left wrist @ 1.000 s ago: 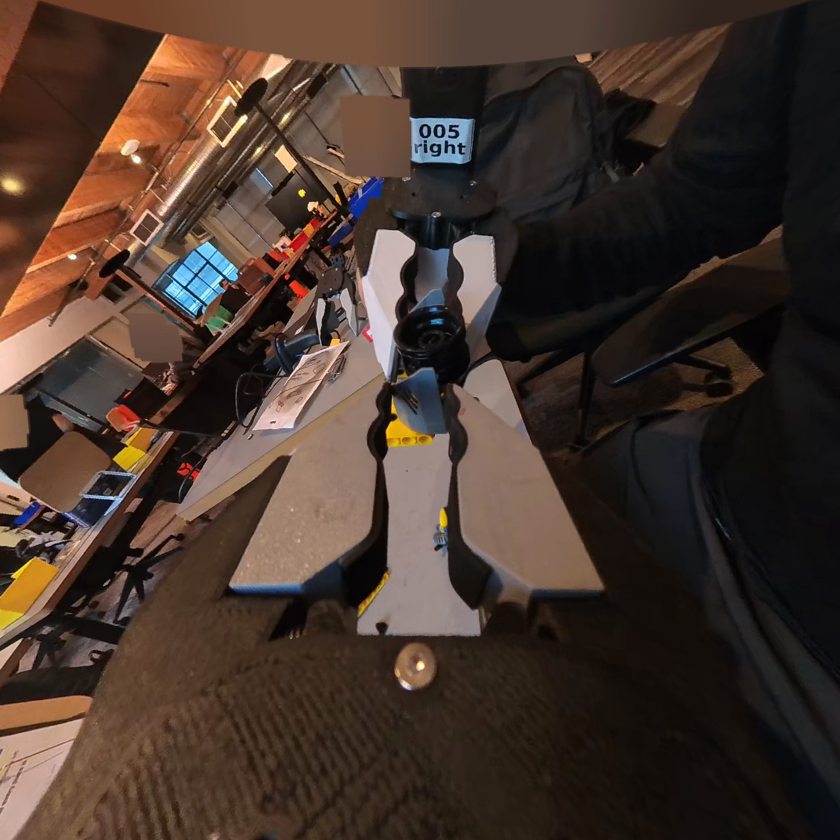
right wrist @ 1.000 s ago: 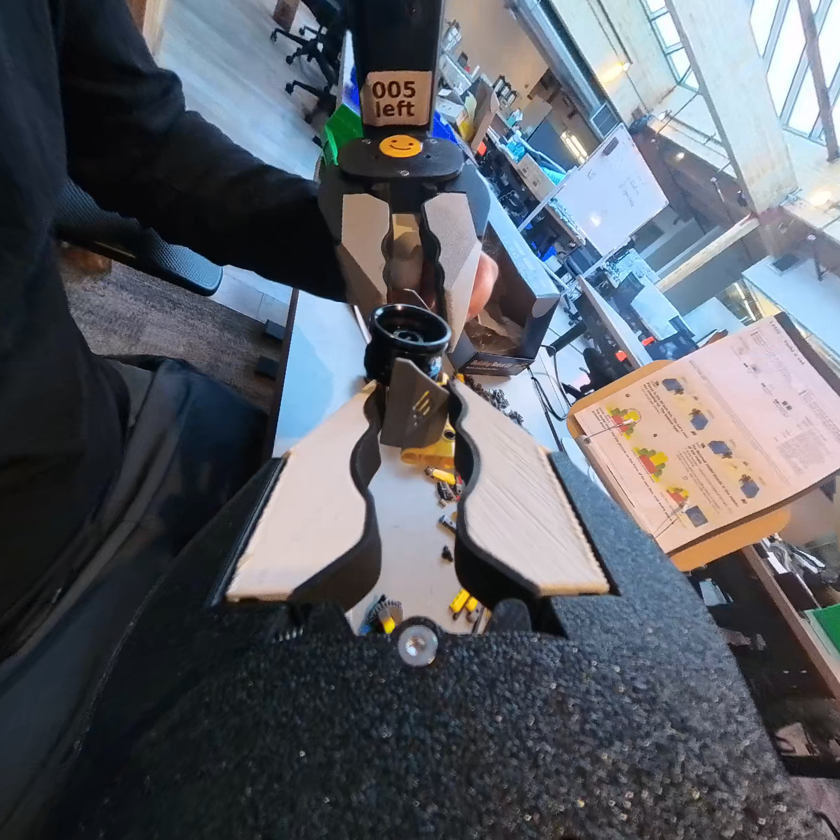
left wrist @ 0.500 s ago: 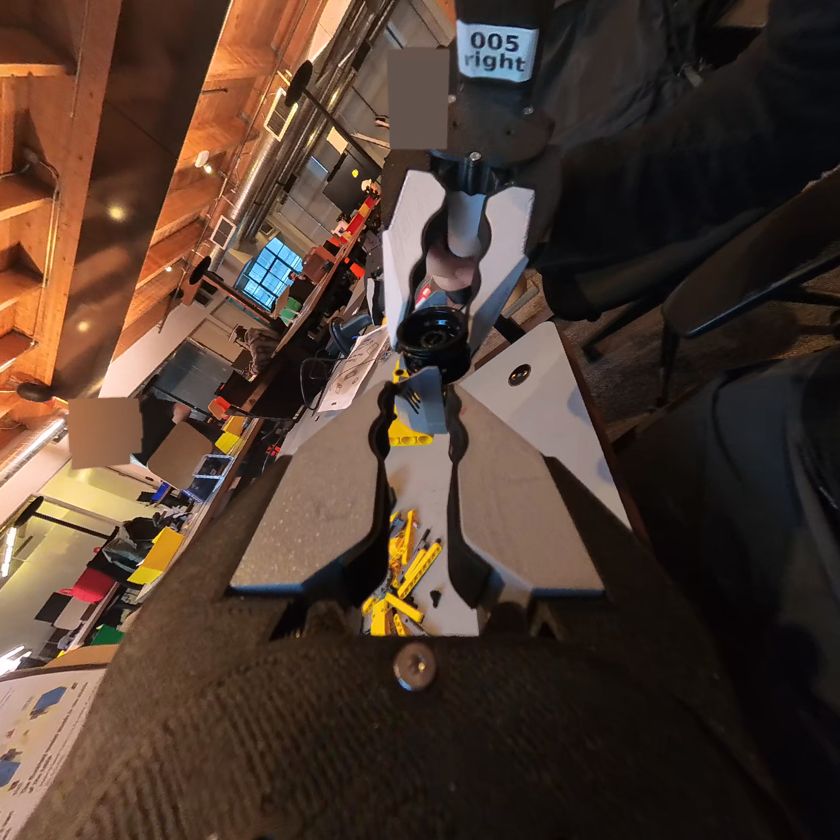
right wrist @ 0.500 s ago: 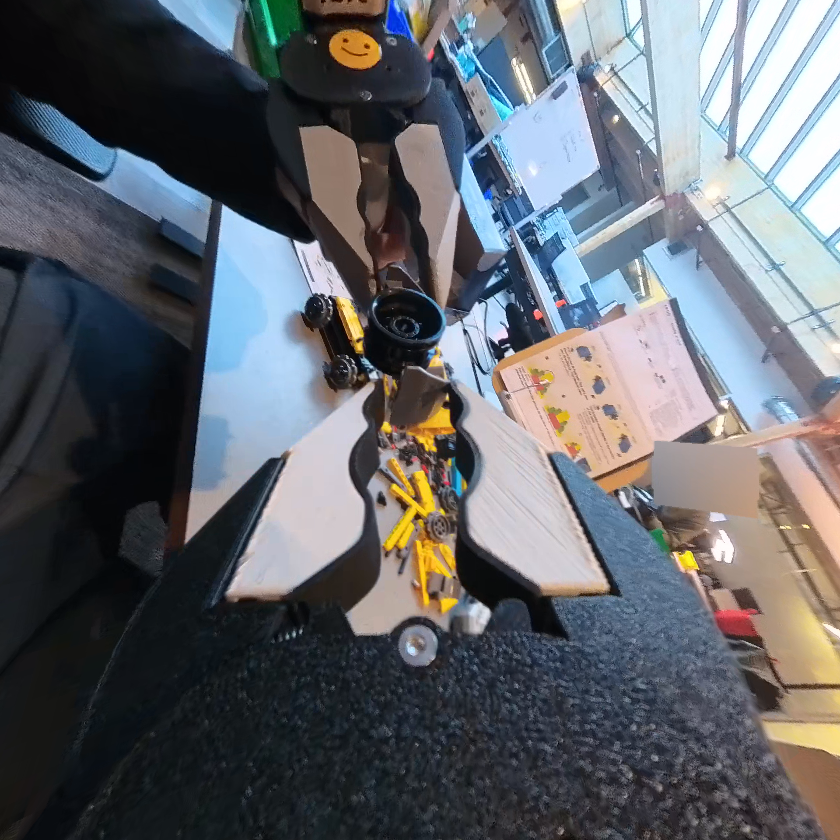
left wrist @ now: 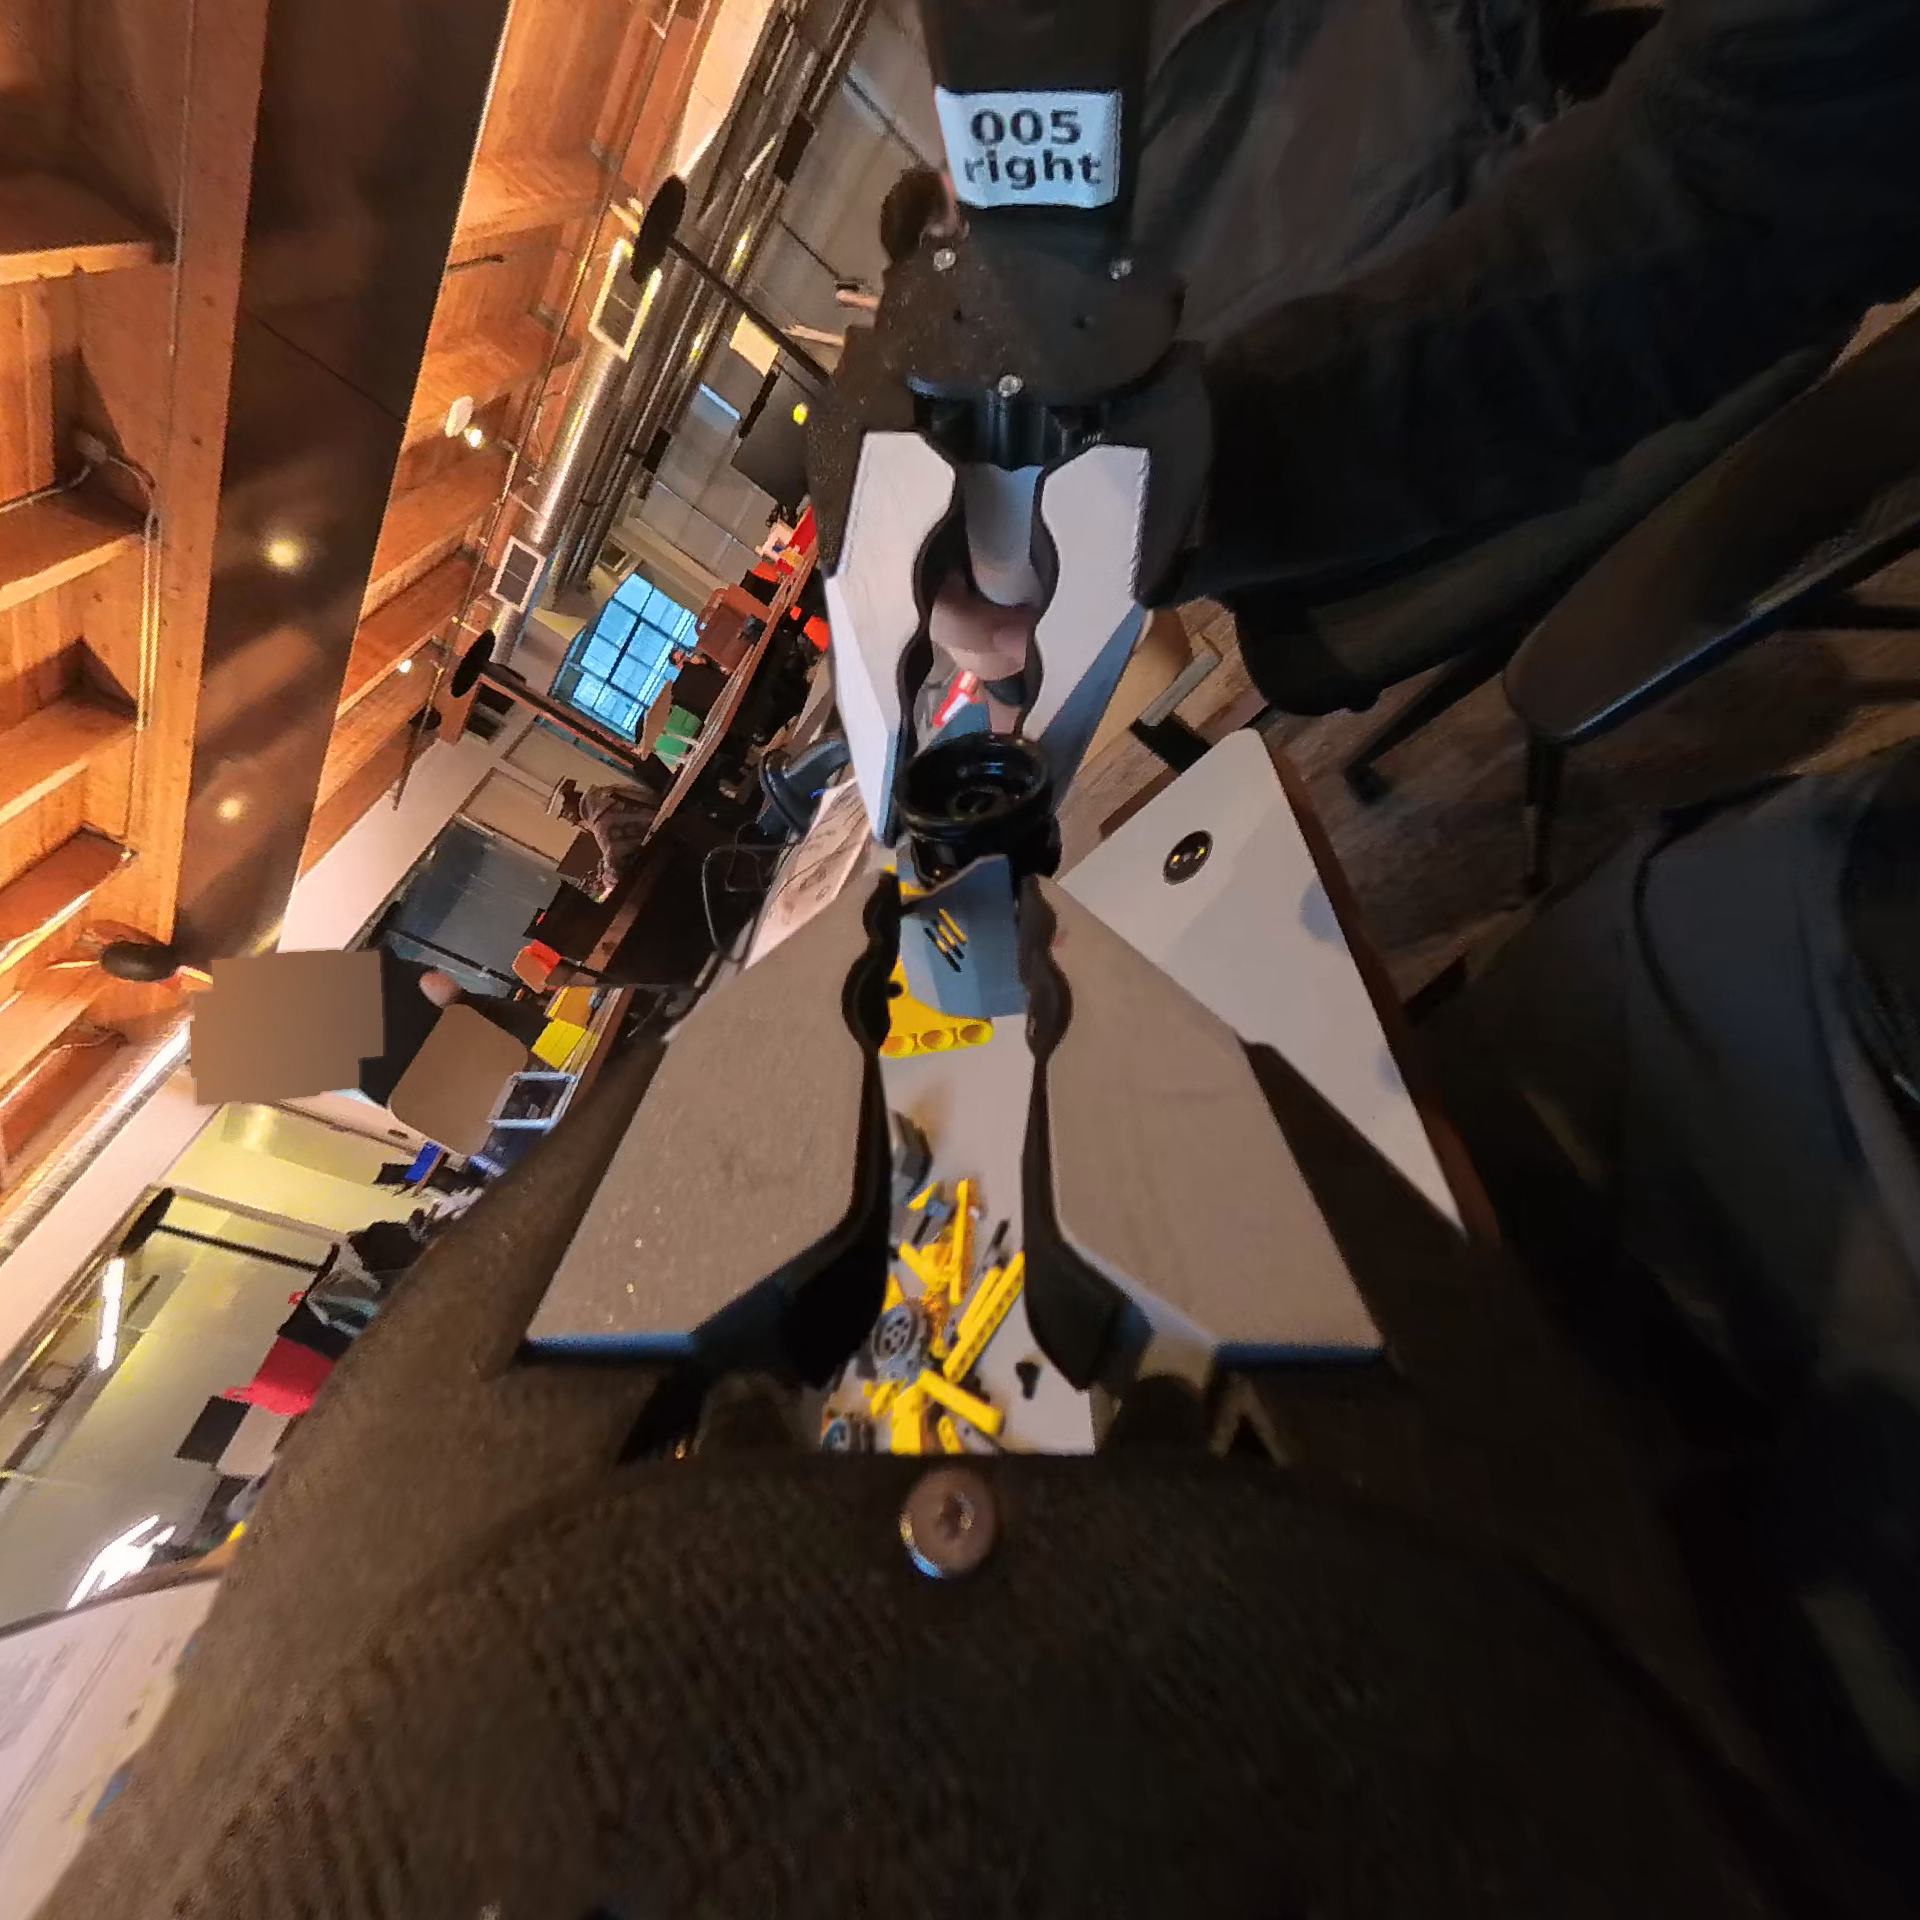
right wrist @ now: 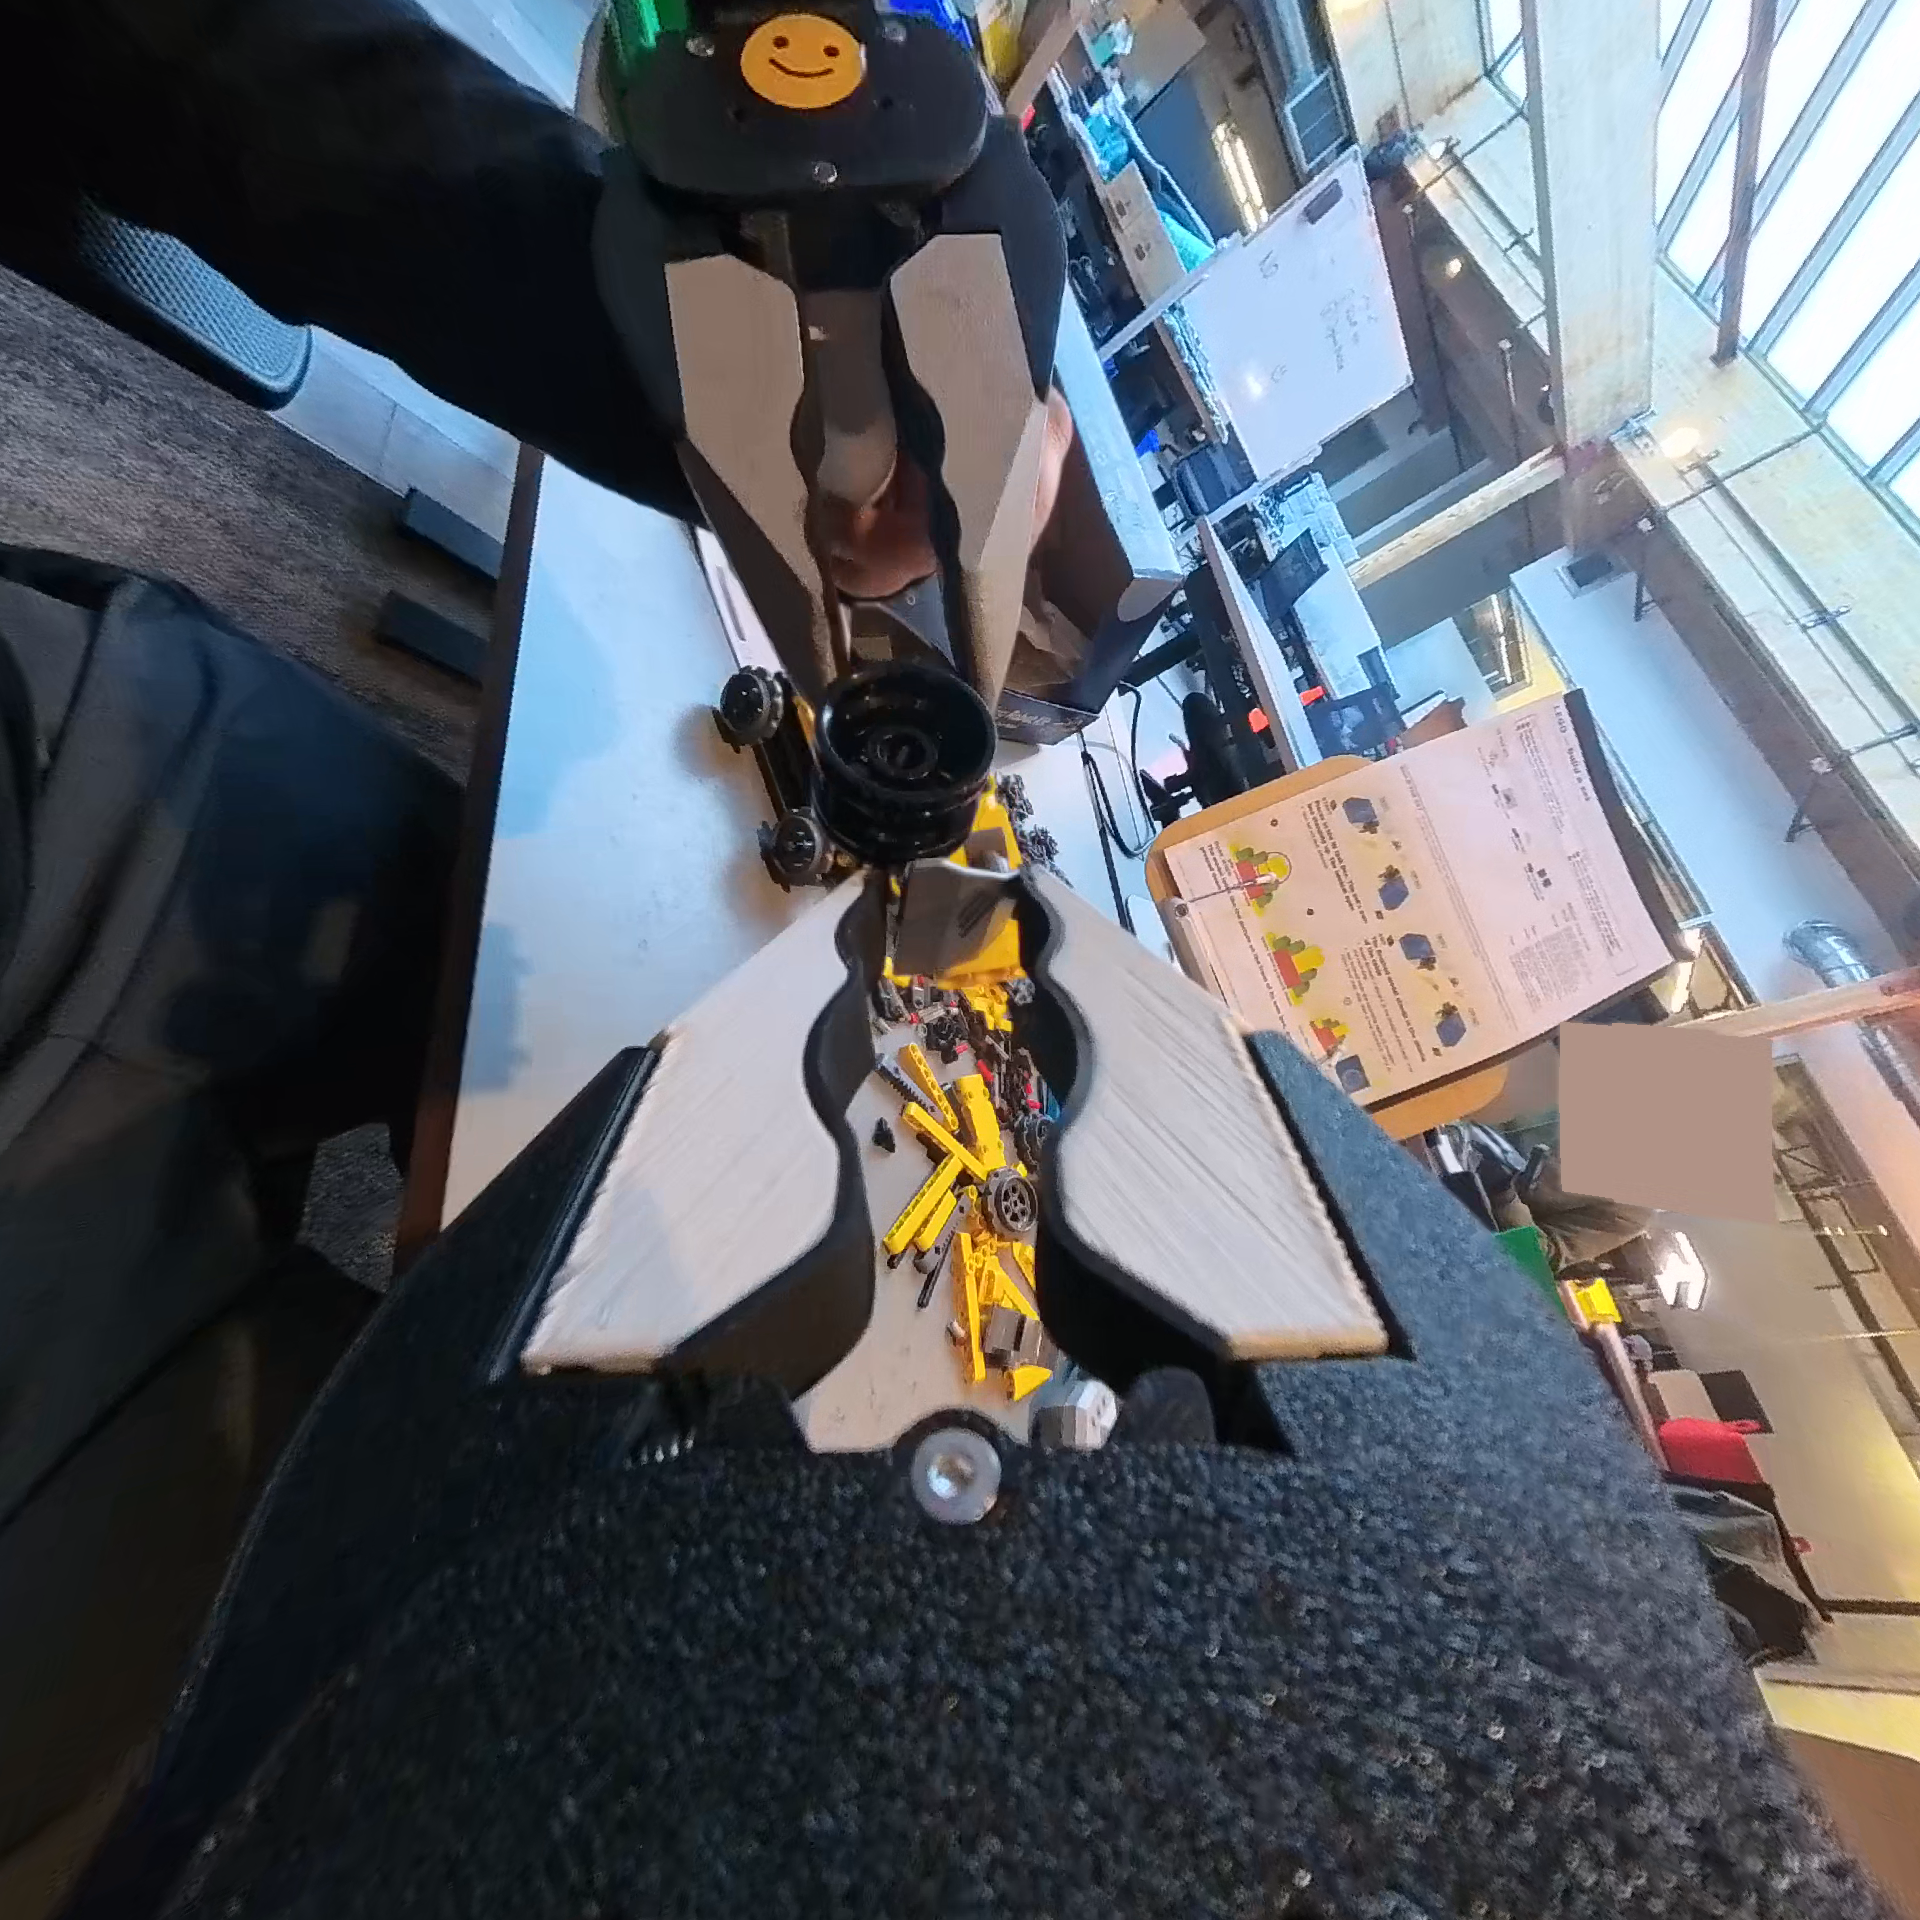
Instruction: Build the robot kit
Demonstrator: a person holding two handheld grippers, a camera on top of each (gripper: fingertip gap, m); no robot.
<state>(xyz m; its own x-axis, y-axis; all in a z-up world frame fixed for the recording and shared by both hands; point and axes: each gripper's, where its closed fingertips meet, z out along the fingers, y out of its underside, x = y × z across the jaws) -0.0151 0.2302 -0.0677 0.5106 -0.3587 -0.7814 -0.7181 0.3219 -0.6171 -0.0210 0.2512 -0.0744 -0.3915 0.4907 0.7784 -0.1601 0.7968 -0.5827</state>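
Black ribbed plastic wheel [right wrist: 902,764] is hanging in mid-air right between the two grippers, well above the white table [left wrist: 1247,935]. The left gripper [left wrist: 956,904] is clamped on a small grey panel piece [left wrist: 961,951] with a few dark slots in it, and the wheel sits just past its tips, hub facing the camera. The right wrist view looks like a mirror of that: the right gripper [right wrist: 945,894] is pinched on a grey panel too, with the wheel touching the far gripper's tips. Honestly can't tell if that's one grey part or two.

The fingers are pale and ridged with wavy black inner edges, and the bodies are covered in rough black grip material.

Underneath there's a loose pile of yellow beams [right wrist: 956,1153] plus small dark pins and a little spoked wheel. A half-built yellow vehicle [right wrist: 790,790] on knobbly tyres sits near the table's left edge in the right wrist view. An instruction sheet [right wrist: 1423,914] is propped on a board off to the right, and a dark box [right wrist: 1081,623] sits behind the far gripper. The tabletop by the near edge is bare.
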